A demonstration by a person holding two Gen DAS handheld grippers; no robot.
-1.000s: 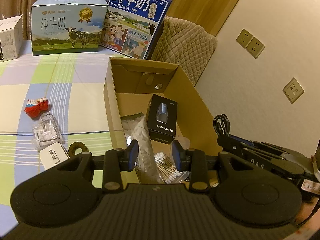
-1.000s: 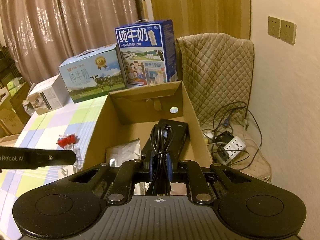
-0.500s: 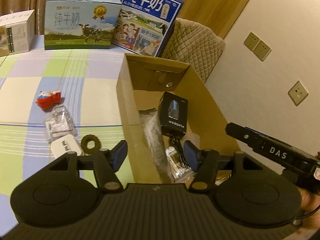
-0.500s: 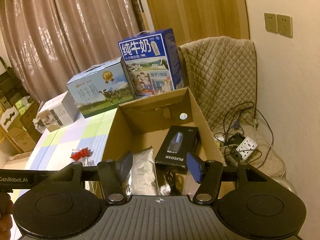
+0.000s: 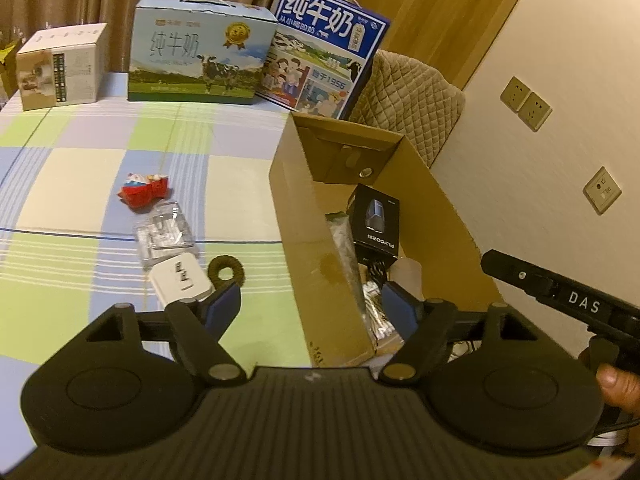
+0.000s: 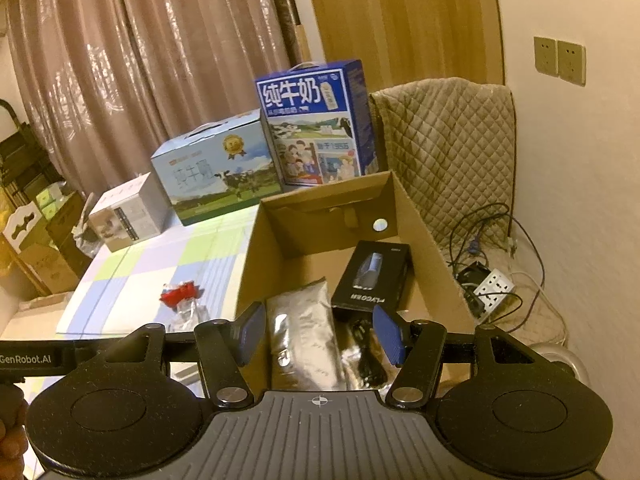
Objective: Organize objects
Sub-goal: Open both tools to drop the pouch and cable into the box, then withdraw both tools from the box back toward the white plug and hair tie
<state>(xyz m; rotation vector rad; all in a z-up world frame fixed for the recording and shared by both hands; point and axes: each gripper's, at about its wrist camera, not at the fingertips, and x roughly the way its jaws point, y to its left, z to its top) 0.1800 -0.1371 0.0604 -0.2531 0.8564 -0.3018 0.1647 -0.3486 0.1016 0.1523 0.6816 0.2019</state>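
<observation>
An open cardboard box (image 5: 320, 248) (image 6: 424, 240) stands at the table's right edge. In it lie a black product box (image 5: 376, 224) (image 6: 374, 276), a silver foil pouch (image 6: 302, 340), a black coiled cable (image 6: 366, 356) and cotton swabs (image 5: 374, 312). On the checked cloth lie a white charger (image 5: 182, 278), a brown hair tie (image 5: 226, 268), a clear plastic pack (image 5: 164, 232) and a red toy (image 5: 144, 192) (image 6: 178, 294). My left gripper (image 5: 310, 306) is open and empty above the box's near corner. My right gripper (image 6: 320, 334) is open and empty above the box.
Two milk cartons (image 5: 200, 52) (image 5: 326, 46) and a small white box (image 5: 60, 66) stand at the table's far edge. A quilted chair (image 6: 448, 148) sits behind the box. A power strip and cables (image 6: 492, 288) lie on the floor by the wall.
My right gripper opened and dropped the black cable into the box, then rose. My left gripper opened wider and shifted left and back from the box.
</observation>
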